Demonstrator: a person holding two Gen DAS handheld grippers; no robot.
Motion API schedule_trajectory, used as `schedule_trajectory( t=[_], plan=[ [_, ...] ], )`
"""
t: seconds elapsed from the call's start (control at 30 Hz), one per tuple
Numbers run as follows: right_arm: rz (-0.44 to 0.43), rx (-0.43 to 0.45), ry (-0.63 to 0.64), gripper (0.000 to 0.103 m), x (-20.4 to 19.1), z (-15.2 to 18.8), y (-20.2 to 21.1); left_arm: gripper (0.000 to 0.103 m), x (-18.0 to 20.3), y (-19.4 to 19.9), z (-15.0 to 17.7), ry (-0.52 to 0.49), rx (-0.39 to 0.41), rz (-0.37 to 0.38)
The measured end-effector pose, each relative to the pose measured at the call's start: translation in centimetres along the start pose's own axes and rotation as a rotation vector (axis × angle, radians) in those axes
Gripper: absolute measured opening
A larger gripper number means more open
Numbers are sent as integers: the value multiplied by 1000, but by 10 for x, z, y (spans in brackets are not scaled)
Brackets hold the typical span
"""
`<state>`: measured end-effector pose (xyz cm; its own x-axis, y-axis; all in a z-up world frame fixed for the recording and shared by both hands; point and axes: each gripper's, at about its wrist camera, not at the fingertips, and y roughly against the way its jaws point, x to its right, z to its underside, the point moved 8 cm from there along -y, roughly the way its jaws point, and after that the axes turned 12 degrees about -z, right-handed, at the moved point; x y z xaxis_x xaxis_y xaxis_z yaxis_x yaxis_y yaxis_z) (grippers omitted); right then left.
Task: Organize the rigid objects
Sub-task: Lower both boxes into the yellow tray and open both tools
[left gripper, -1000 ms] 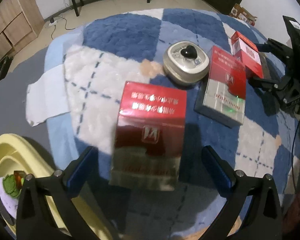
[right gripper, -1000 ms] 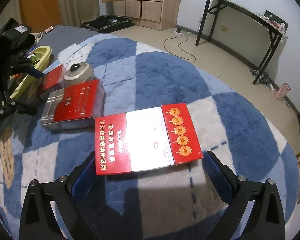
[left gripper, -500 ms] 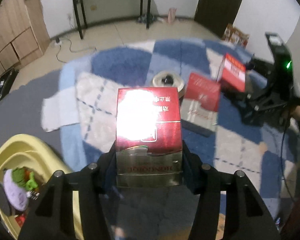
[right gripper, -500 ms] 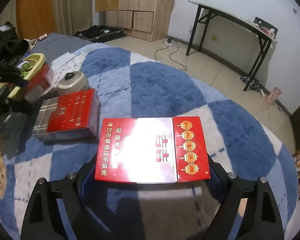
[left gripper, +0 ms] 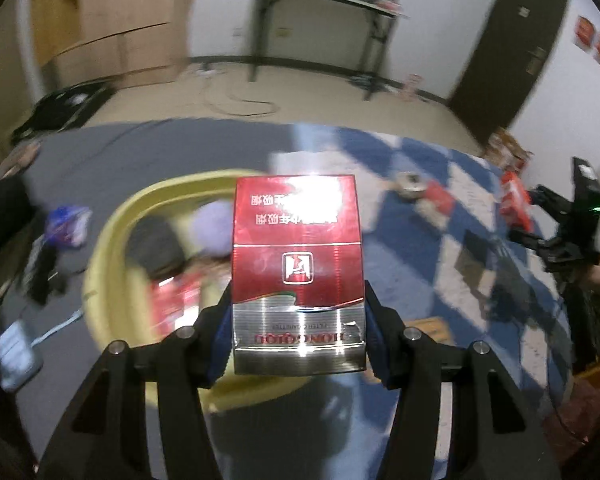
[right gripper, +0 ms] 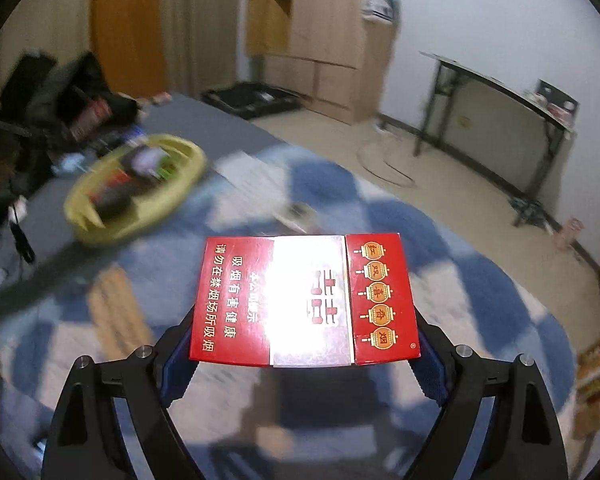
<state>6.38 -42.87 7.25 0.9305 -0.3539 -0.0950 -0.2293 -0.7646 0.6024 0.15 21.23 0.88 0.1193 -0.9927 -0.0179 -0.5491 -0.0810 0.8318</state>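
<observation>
My left gripper (left gripper: pixel 298 332) is shut on a red and silver cigarette carton (left gripper: pixel 298 264), lifted off the rug and hanging over the yellow basin (left gripper: pixel 112 240). My right gripper (right gripper: pixel 304 344) is shut on a flat red box with lantern prints (right gripper: pixel 304 300), raised above the blue checked rug (right gripper: pixel 480 280). The yellow basin (right gripper: pixel 136 196) lies far off to the left in the right wrist view. At the right edge of the left wrist view the other gripper (left gripper: pixel 560 236) holds its red box (left gripper: pixel 514 200).
The basin holds a purple plush (left gripper: pixel 216 228) and other blurred items. On the rug remain a round tin (left gripper: pixel 410 184) and a red carton (left gripper: pixel 440 200). A white device (left gripper: pixel 16 356) and dark clutter (left gripper: pixel 44 264) lie left of the basin. A black-legged table (right gripper: pixel 500 120) stands behind.
Both grippers went from open around their boxes to shut on them, then rose. The left swung left until the basin came under its carton; the right lifted its box off the rug.
</observation>
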Motion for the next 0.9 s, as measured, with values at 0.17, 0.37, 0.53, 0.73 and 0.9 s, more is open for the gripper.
schedule_trajectory(
  t=[0.17, 0.37, 0.53, 0.73, 0.9],
  plan=[
    [-139, -64, 55, 89, -74, -45, -68, 57, -59, -24, 20, 133, -58, -62],
    [-211, -123, 47, 89, -129, -100, -160, 57, -83, -74, 44, 231, -165, -91],
    [-191, -202, 30, 89, -132, -116, -223, 57, -99, -99, 41, 278, -192, -81],
    [-213, -209, -63, 89, -128, -118, -259, 57, -99, -114, 44, 277, -215, -57],
    [-216, -214, -78, 90, -128, -117, -275, 58, -102, -117, 45, 306, -203, -40]
  ],
)
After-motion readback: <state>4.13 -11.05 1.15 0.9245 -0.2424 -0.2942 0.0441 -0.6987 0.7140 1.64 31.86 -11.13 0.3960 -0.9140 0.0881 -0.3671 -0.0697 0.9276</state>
